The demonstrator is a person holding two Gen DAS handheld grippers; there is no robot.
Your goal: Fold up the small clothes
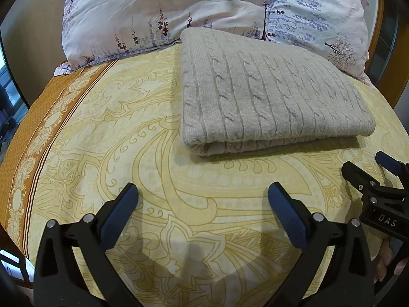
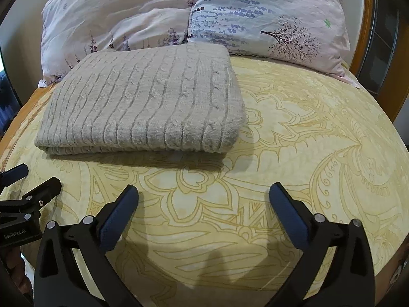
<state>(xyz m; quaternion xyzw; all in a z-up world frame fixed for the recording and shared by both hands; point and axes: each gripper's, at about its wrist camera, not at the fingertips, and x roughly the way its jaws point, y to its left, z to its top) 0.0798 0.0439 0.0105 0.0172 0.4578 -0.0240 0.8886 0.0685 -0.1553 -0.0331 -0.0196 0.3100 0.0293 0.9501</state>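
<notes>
— So where's the sweater (image 1: pixel 268 94)?
— On the bed (image 1: pixel 127 138), folded into a thick grey cable-knit rectangle. From the left wrist view it sits at about one o'clock; from the right wrist view (image 2: pixel 143 99) it's at about eleven. Its folded edge faces the cameras, with the layers showing along that side.
— And behind it?
— Two pillows at twelve o'clock: a pink one (image 1: pixel 158 12) with dark flower stems and a pale blue one (image 1: pixel 314 18) with lavender sprigs and a small tree print. The far edge of the sweater reaches the pillows, though I can't tell whether it touches them.
— The tongs?
— Left tongs (image 1: pixel 202 192) are released, blue pads spread wide over the yellow patterned sheet at six o'clock, nothing between them. Right tongs (image 2: pixel 203 192) are the same: spread apart, empty, above bare sheet. Both sit near the sweater's front edge but apart from it.
— Can each see the other?
— Yes. The right tongs show at three o'clock in the left view, and the left tongs at nine o'clock in the right view.
— Anything else?
— An orange border strip (image 1: pixel 33 117) runs along the sheet at nine o'clock, and a wooden headboard (image 2: pixel 363 25) curves behind the pillows at two o'clock.
</notes>
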